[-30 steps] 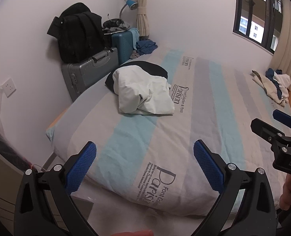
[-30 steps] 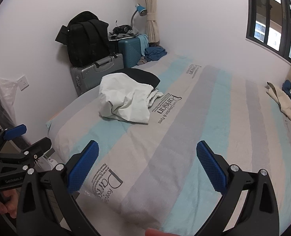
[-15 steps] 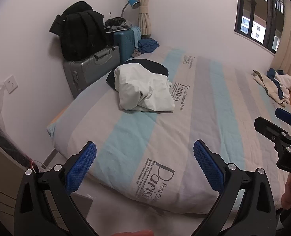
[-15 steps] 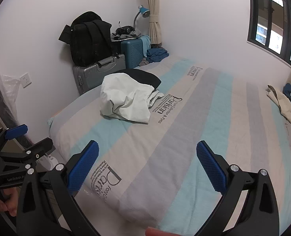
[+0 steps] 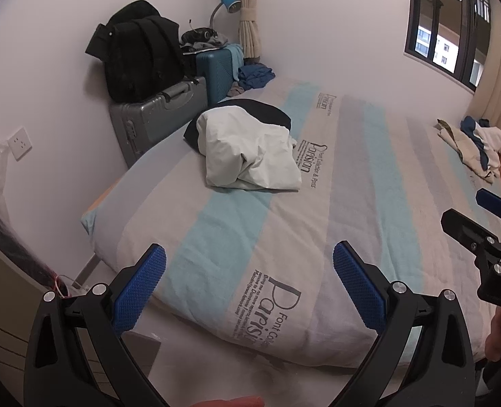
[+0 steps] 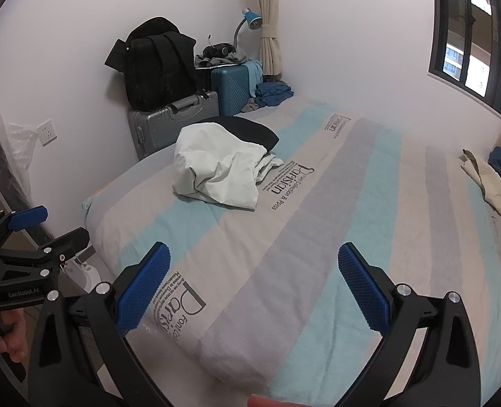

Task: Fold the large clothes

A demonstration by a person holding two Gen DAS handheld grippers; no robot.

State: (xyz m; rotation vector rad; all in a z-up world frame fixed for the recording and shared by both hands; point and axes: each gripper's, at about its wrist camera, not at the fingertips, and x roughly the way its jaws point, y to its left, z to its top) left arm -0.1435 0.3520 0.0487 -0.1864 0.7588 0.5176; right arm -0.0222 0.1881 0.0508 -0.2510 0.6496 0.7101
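A crumpled white garment point(image 5: 250, 156) point(image 6: 216, 169) lies in a heap on the far left part of the striped bed point(image 5: 352, 203) point(image 6: 352, 220), resting on a black garment point(image 5: 257, 110) point(image 6: 247, 130). My left gripper point(image 5: 248, 285) hangs open above the bed's near corner, far from the heap, with nothing between its blue pads. My right gripper point(image 6: 254, 285) is also open and empty over the near edge. Each gripper shows at the edge of the other's view, held by a hand.
A grey suitcase point(image 5: 159, 115) with a black backpack point(image 5: 138, 57) on it and a teal suitcase point(image 5: 220, 69) stand against the wall left of the bed. Another pile of beige, blue and white clothes point(image 5: 474, 146) point(image 6: 498, 179) lies at the bed's far right. A window point(image 5: 454, 23) is on the right wall.
Both views have shifted slightly, with the bed and heap sitting a little lower and nearer in frame. Both grippers stay open and empty.
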